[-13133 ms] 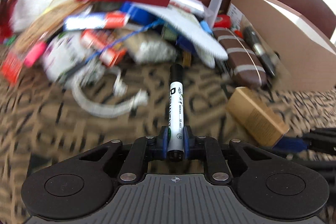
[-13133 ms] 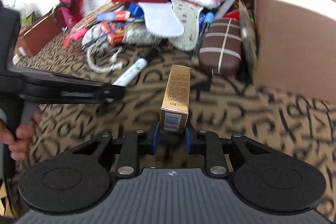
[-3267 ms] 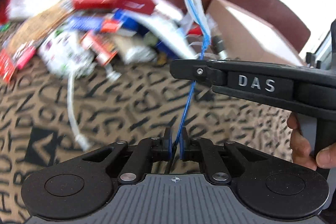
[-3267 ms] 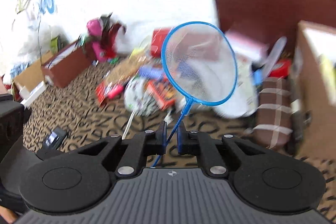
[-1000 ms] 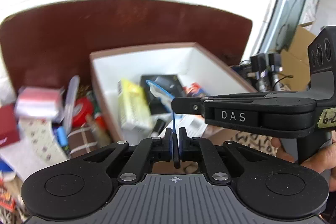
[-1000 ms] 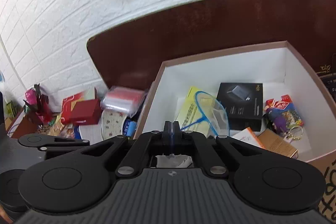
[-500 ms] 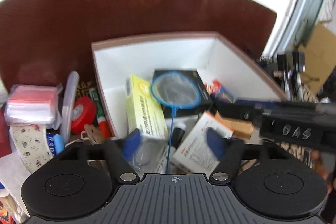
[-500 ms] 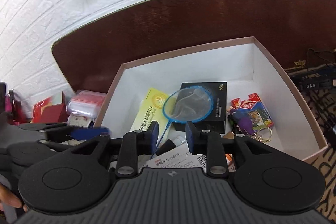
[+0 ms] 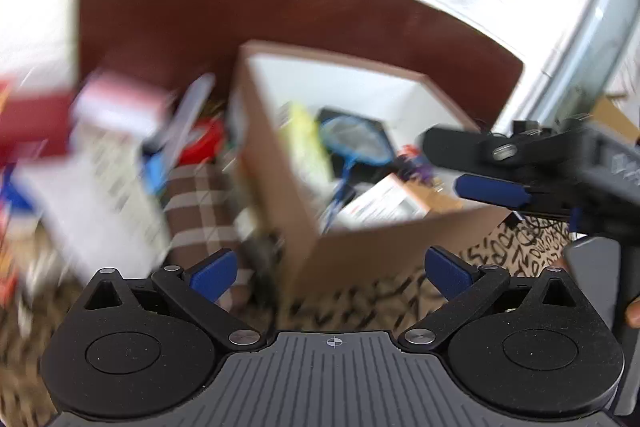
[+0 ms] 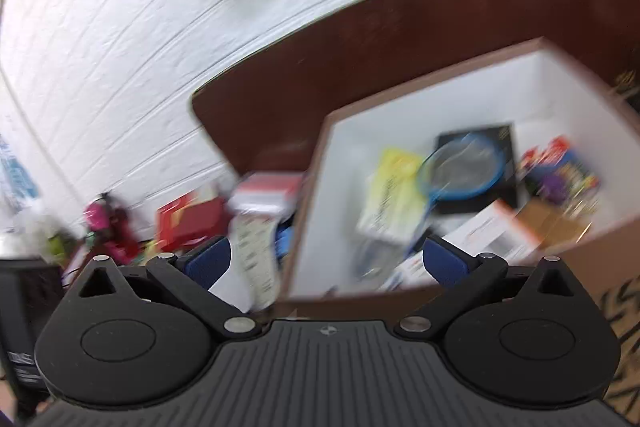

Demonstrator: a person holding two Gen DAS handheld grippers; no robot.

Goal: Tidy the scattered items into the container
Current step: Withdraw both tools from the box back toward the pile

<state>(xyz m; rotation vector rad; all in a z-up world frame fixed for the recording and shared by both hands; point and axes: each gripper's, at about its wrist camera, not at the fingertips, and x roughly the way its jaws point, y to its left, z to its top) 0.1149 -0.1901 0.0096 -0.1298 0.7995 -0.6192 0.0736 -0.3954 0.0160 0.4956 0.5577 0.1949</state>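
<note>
Net in the box, both grippers empty!

The small blue-rimmed mesh hand net (image 9: 352, 143) lies inside the brown cardboard box with white lining (image 9: 360, 235), across a yellow packet and a black carton. It looks featherlight, mesh soft and snaggy; the thin stiff handle is the place to pinch. Left gripper (image 9: 330, 273) and right gripper (image 10: 326, 261) both gape wide, jaws touching nothing.
</note>
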